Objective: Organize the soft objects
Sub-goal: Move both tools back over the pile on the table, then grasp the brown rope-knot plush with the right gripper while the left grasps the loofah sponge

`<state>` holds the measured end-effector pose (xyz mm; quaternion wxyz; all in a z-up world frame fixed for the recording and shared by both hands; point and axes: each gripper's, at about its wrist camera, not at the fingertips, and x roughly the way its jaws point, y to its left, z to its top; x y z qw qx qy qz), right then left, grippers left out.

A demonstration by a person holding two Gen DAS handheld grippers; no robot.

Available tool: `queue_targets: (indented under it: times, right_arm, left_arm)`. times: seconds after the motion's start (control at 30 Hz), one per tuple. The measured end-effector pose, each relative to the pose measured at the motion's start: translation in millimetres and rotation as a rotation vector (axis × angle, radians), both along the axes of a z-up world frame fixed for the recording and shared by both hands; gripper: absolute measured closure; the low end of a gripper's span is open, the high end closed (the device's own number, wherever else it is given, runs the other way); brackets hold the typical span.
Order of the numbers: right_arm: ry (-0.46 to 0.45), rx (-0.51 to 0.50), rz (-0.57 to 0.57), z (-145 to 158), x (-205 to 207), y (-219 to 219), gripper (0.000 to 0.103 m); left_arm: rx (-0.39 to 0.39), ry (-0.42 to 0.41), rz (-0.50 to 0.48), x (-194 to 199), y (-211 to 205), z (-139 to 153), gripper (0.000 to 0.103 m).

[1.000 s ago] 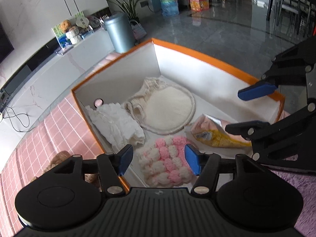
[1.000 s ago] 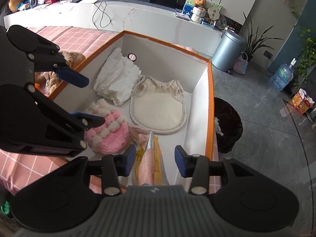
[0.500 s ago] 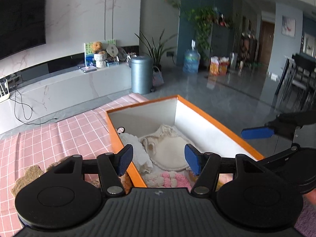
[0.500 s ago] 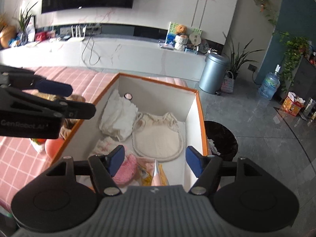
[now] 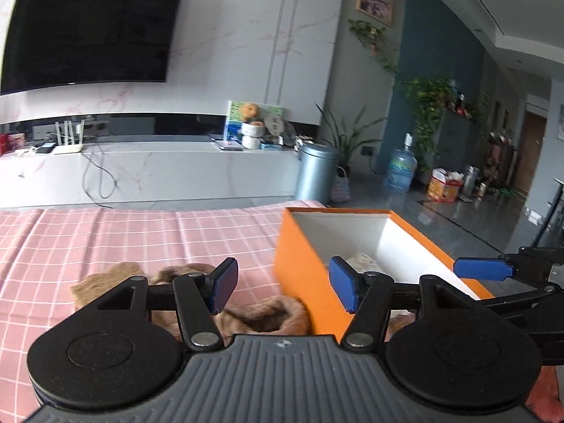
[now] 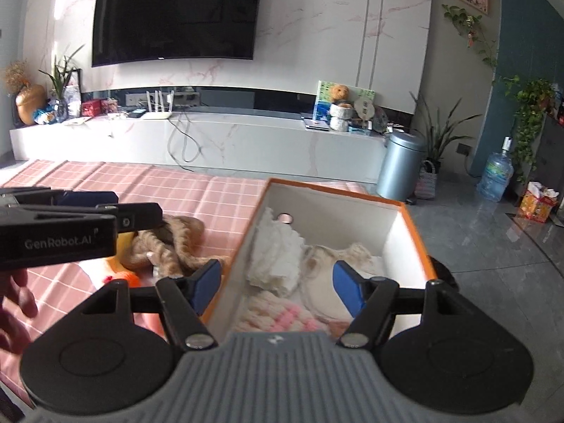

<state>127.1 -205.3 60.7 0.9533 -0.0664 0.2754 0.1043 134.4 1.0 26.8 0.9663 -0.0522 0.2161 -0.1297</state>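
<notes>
An orange box [image 6: 410,222] with white inner walls stands on the pink checked cloth [image 6: 148,190]; it also shows in the left wrist view [image 5: 299,264]. In it lie a white cloth [image 6: 278,253], a cream bib [image 6: 328,264] and a pink-and-white knit piece [image 6: 278,313]. Brown plush items [image 5: 261,313] lie on the cloth left of the box, also in the right wrist view [image 6: 172,243], beside an orange-yellow soft toy [image 6: 120,268]. My left gripper [image 5: 282,287] is open and empty, above the plush. My right gripper [image 6: 276,283] is open and empty, over the box's near end.
A white TV bench [image 6: 211,141] with a router and cables runs along the far wall under a black TV [image 6: 176,14]. A grey bin [image 6: 400,165], plants and a water bottle [image 6: 497,176] stand on the floor at right. A hand [image 6: 14,313] shows at left.
Both grippers have pulled back and tilted up from over the box. The left one has moved left, now above the brown plush. Both stayed open.
</notes>
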Motion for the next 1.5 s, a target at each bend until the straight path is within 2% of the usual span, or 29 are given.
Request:
queue_targets:
  times: [0.1,0.2,0.3,0.43,0.53,0.67,0.73,0.83,0.93,1.1,1.27,1.43,1.5]
  right_arm:
    - [0.026,0.029,0.037,-4,4,16,0.033]
    - [0.029,0.023,0.065,-9,6,37,0.033]
    - [0.03,0.01,0.106,-14,8,60,0.033]
    - [0.036,-0.007,0.143,-24,14,87,0.033]
    - [0.05,-0.017,0.146,-32,23,103,0.033]
    - [0.065,-0.017,0.131,-40,41,121,0.033]
    - [0.067,-0.02,0.123,-44,48,128,0.033]
    - [0.062,-0.032,0.114,-50,60,138,0.033]
    - [0.055,-0.044,0.108,-55,72,145,0.033]
    - [0.067,-0.053,0.096,-69,95,154,0.032]
    - [0.092,-0.038,0.064,-87,110,150,0.032]
    - [0.127,-0.003,0.08,-97,123,152,0.032]
    - [0.135,-0.016,0.095,-101,130,158,0.026]
  left_arm:
    - [-0.038,0.057,0.011,2,22,-5,0.033]
    - [-0.009,0.102,0.033,1,41,-11,0.033]
    - [-0.027,0.15,0.04,5,63,-15,0.023]
    - [0.007,0.151,0.089,6,86,-17,0.014]
    - [-0.009,0.164,0.117,10,102,-18,0.011]
    - [0.008,0.166,0.146,17,116,-25,0.01]
    - [-0.006,0.162,0.145,19,121,-28,0.01]
    - [-0.071,0.196,0.157,30,133,-34,0.007]
    - [-0.111,0.202,0.187,41,143,-39,0.007]
    - [-0.104,0.216,0.178,56,161,-45,0.008]
    - [-0.15,0.272,0.166,65,170,-60,0.017]
    - [-0.132,0.283,0.129,74,162,-66,0.019]
    - [-0.121,0.285,0.12,77,159,-68,0.019]
